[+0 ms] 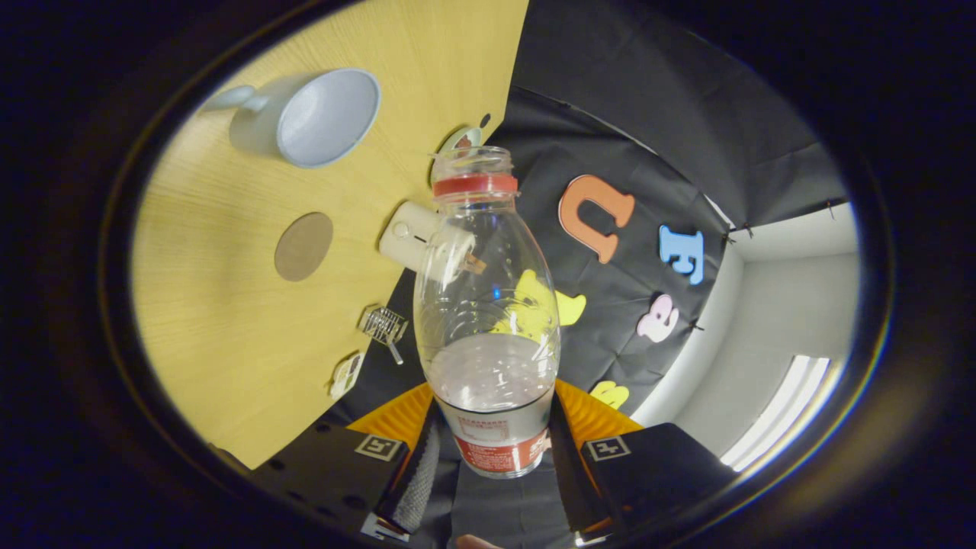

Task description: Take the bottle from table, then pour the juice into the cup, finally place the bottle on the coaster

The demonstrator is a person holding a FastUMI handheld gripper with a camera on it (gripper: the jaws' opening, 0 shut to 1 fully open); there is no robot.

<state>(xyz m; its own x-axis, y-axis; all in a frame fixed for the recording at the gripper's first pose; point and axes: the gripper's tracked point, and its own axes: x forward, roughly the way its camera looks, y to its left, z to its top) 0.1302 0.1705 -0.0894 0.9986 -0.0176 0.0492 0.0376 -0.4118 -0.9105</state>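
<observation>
In the gripper view your gripper [492,450] clamps the open bottle [488,305] by its labelled base, both fingers pressing it, so tip its mouth squarely over the cup [324,116] beyond, well past the coaster [303,246], and pour slowly.

You see no readable text. Bottle [486,305] label [499,446] carries print, too small to make out. Square coded markers [379,447] sit on gripper [492,457] finger mounts, no legible characters. Fingers clamp bottle at label, one each side.
</observation>
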